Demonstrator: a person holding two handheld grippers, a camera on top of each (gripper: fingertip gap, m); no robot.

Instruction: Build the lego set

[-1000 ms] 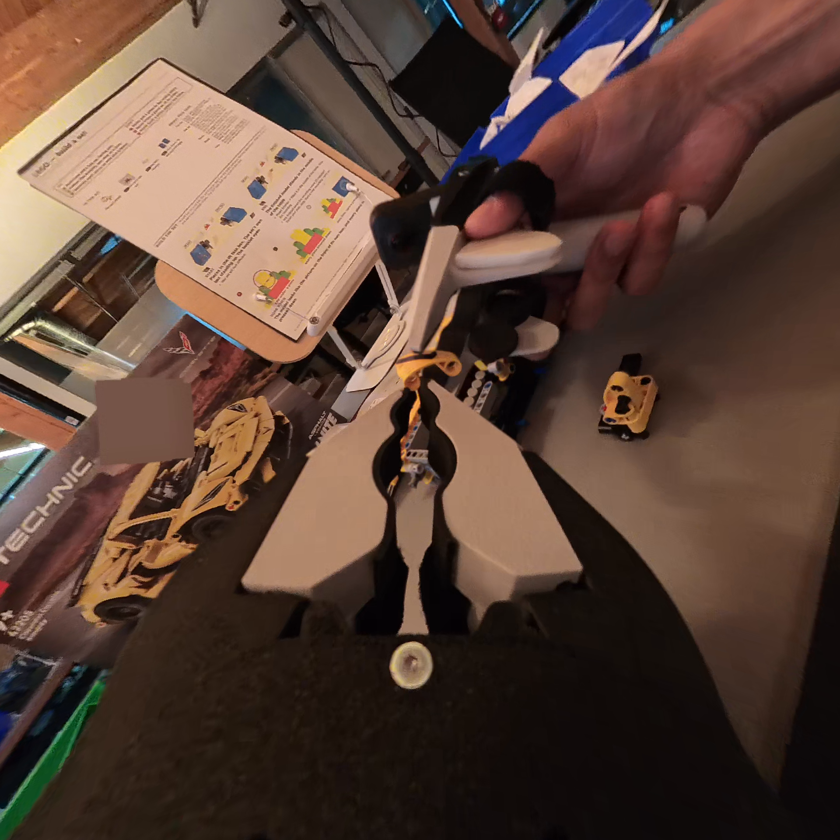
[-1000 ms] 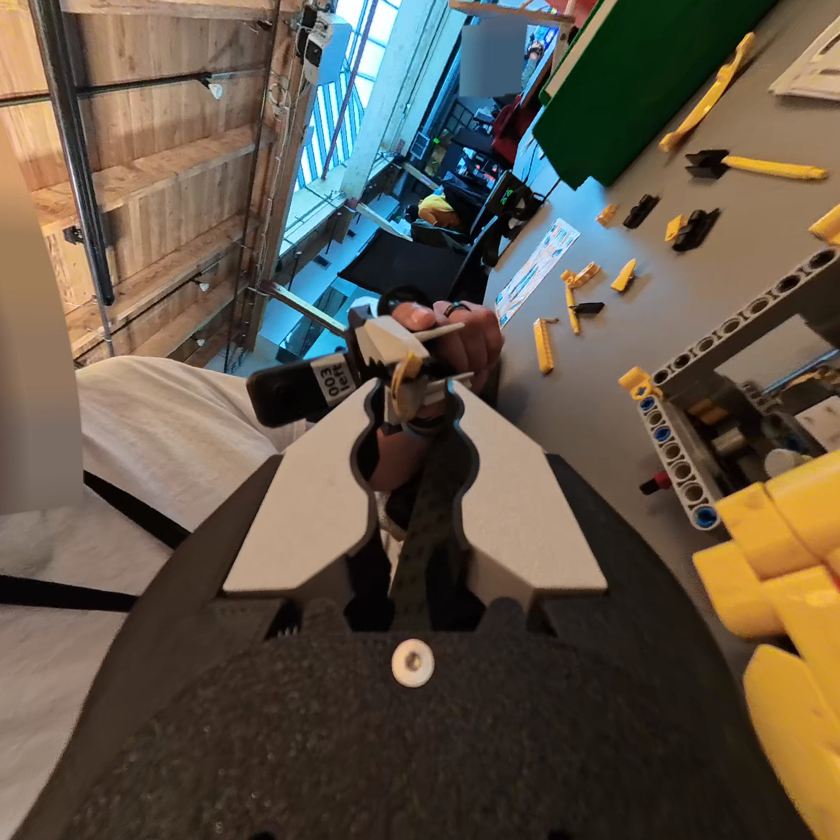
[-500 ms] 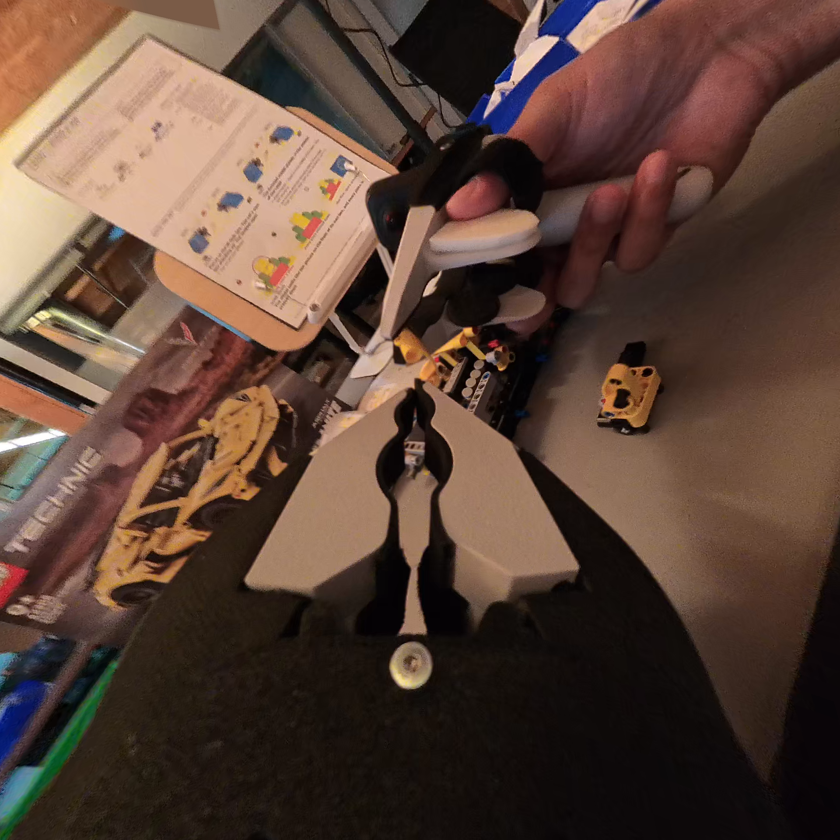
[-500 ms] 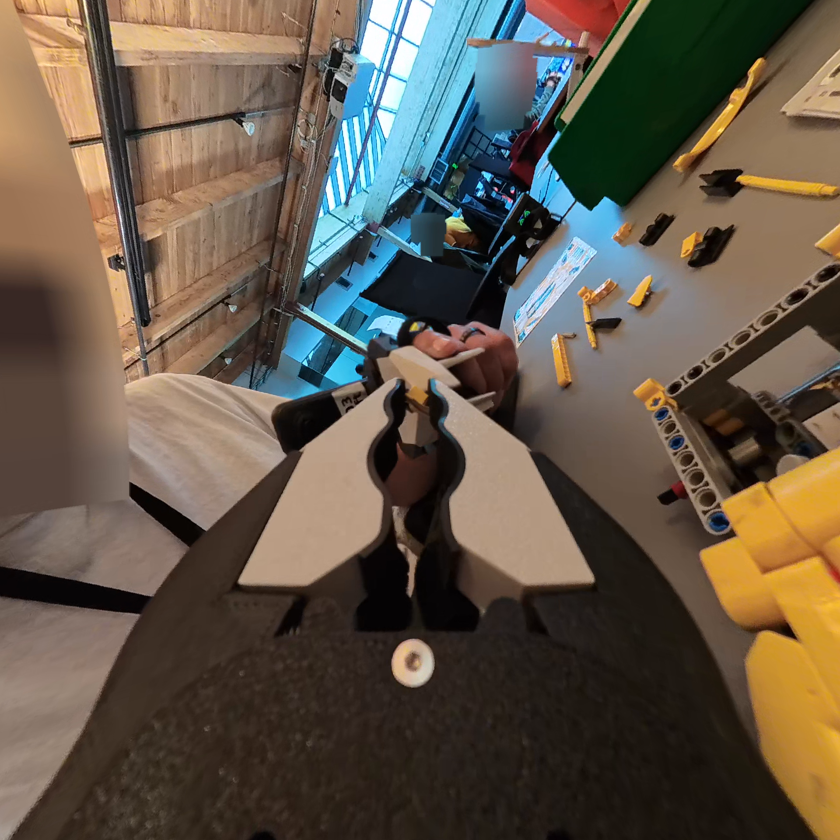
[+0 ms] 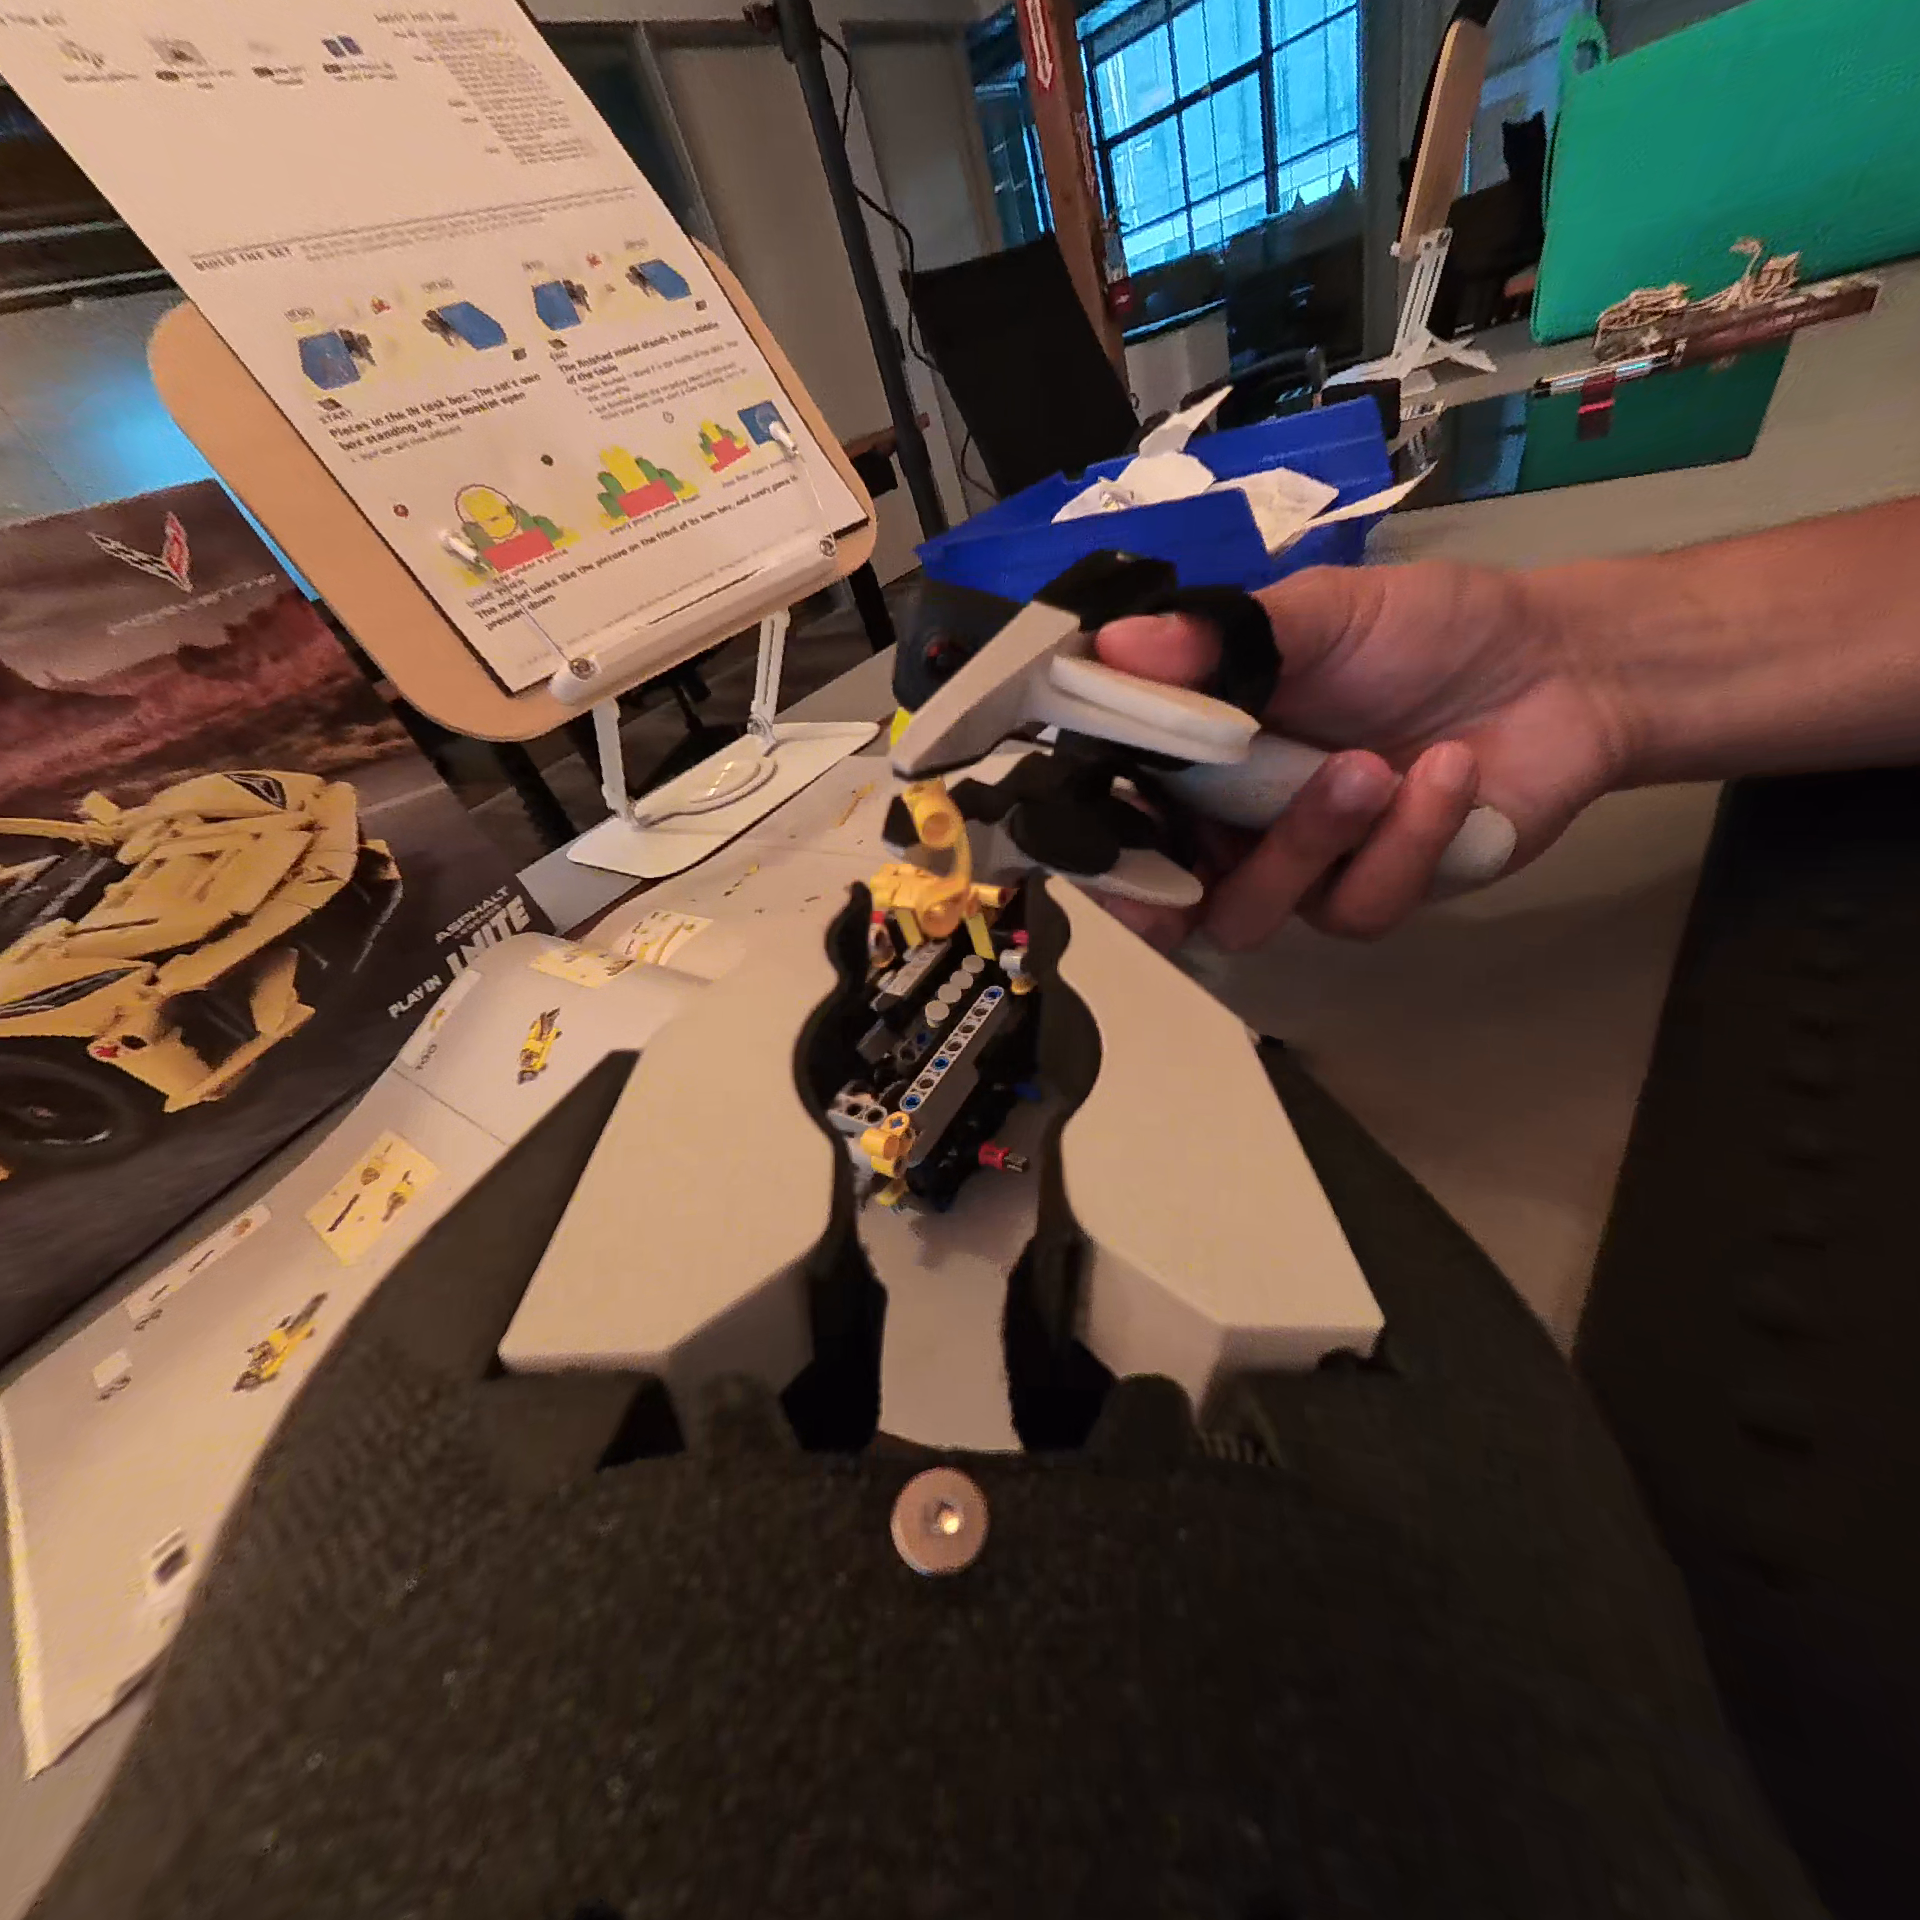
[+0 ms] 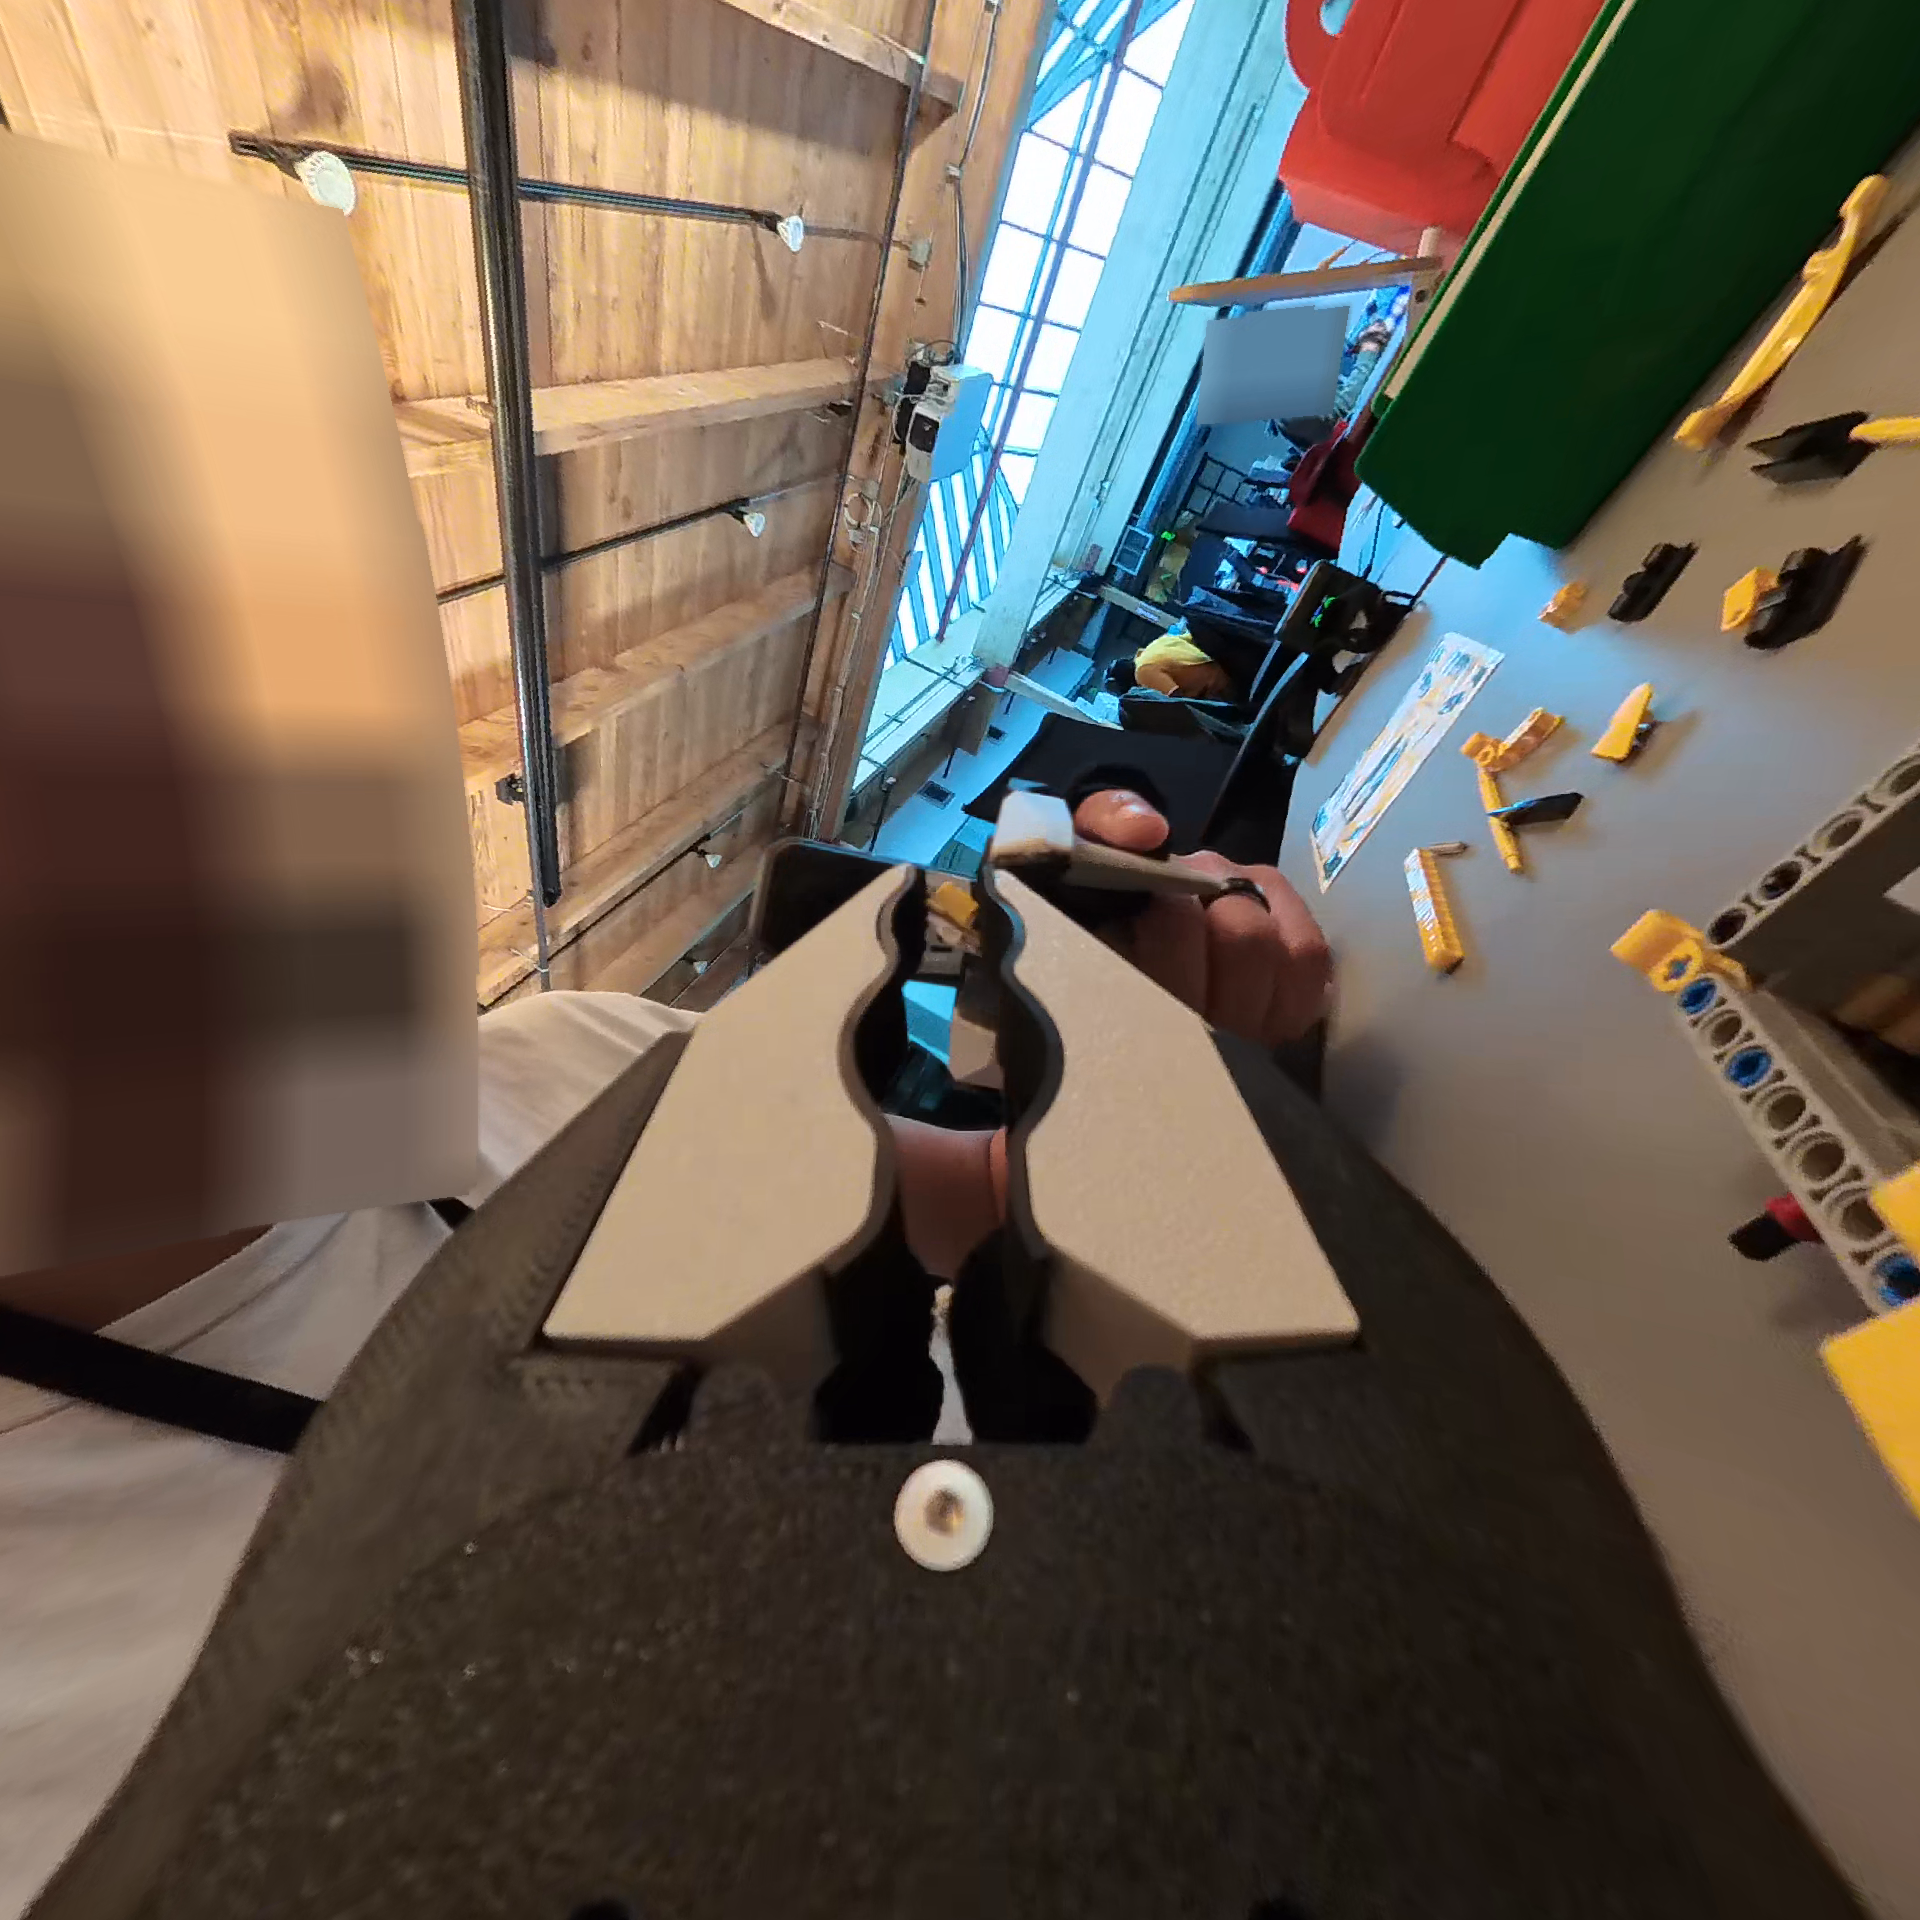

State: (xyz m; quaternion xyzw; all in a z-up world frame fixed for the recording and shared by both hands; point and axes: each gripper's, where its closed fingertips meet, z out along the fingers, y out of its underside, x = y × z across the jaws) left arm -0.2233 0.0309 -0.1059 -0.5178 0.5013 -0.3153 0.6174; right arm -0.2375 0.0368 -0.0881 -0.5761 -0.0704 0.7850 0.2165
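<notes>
While the left claw [image 5: 940, 914] stood slightly spread and empty, the partly built model [image 5: 940, 1049] lay on the grey worktop [image 5: 1455, 1060] straight ahead of it, framed in the gap between its fingers, long axis running away from the camera. Just beyond, the right claw [image 5: 920, 790] hung over the model's far end, apparently pinching a small yellow piece [image 5: 933, 826]; in its own view the jaws stood nearly together on something yellow. Open worktop lay to the right of the model; an instruction stand [image 5: 717, 790] and the set's box [image 5: 208, 883] crowded the left.
</notes>
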